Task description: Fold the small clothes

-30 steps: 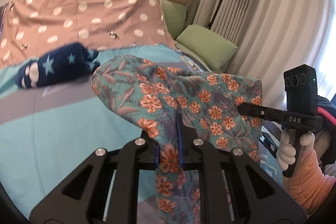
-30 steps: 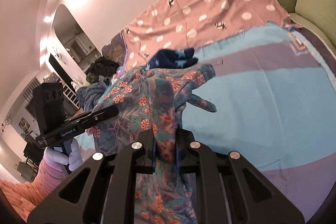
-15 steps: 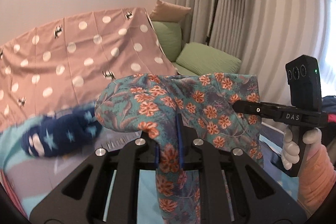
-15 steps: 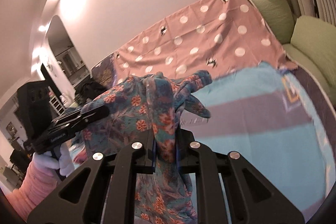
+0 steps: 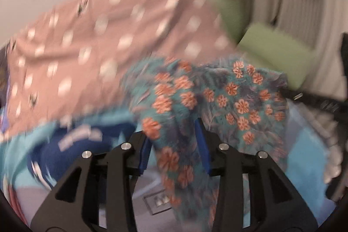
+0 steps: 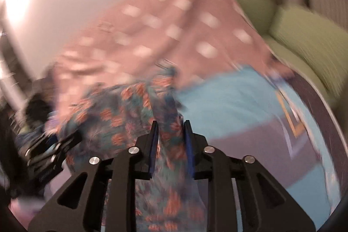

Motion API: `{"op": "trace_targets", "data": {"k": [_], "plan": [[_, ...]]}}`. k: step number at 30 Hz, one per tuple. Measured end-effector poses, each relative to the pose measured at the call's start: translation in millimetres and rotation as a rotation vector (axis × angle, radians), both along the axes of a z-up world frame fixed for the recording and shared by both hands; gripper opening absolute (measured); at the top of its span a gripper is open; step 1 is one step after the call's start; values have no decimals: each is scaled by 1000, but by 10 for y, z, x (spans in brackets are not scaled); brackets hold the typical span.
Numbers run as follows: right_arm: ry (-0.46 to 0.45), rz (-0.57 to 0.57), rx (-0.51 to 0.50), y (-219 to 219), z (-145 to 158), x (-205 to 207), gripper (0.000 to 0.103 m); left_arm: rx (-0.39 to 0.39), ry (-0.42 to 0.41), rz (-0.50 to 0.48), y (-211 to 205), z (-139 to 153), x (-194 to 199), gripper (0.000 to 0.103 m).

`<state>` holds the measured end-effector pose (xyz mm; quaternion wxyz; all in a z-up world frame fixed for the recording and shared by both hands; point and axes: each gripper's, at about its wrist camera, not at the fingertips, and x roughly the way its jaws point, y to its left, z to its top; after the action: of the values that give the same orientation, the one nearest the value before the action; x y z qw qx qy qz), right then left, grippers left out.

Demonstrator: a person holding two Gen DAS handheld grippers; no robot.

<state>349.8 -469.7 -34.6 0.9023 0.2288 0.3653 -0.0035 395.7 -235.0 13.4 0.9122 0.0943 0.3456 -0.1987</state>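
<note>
Between the blue pads of both tools hangs the teal floral-print fabric garment with orange flowers, spread in the air above the bed with its turquoise and grey striped cover. The left tool has just been opening: a clear gap shows beside its left pad, so the cloth runs between the fingers loosely and is no longer pinched. The right tool has also just been parting; the cloth fills most of its gap, and through the blur I cannot tell whether the pads press on it. Both views are smeared.

Judging by this, the step in hand is a throw-and-release that lays the garment flat for folding. To do it well, both tools should let go together, so neither corner drags and twists the cloth. The release should come low over the bare turquoise stretch, clear of the folded navy garment with pale stars lying at the left and the pink blanket with white dots draped behind. The hanging part should touch down first, with the top edge laid out over it smoothly.

White marks show on the navy garment and on the other tool's black body, but nothing can be read in this blur.
</note>
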Motion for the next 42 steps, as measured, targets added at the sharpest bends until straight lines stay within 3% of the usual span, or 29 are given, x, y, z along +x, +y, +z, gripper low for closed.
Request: {"op": "trace_targets", "data": {"k": [2,4,8,10,14,16,18,20,24,29,34,42], "plan": [[35,32,63,4,-298,-44,24,17,55,-1,67,-375,22,44],[75,78,19,110,-556,-183,24,45,96,-50,108,-649,-88,48],[97,132,-27,305,-738,-556,25,143,59,-97,117,-903,-418,52],[90,139,-59,395,-680,-714,27,137,32,-97,164,-844,-589,55],[37,154,-117,521,-455,-1217,33,41,36,-120,288,-626,-948,64],[-9,136,-181,608,-248,-1530,42,-8,3,-120,373,-458,-1234,77],[-66,69,-259,700,-7,-1919,72,-37,-47,-114,437,-288,-1524,82],[-121,21,-295,751,159,-2211,87,-74,-85,-116,478,-129,-1779,88],[-232,-99,-323,870,471,-2848,100,-159,-147,-104,626,153,-2339,101],[-259,-100,-293,991,599,-3404,101,-179,-188,-47,791,320,-2968,101],[-244,-84,-286,1121,630,-3813,101,-119,-182,73,935,391,-3441,101],[-203,-103,-236,1182,614,-4176,101,-164,-202,65,1098,540,-4014,101]]}}
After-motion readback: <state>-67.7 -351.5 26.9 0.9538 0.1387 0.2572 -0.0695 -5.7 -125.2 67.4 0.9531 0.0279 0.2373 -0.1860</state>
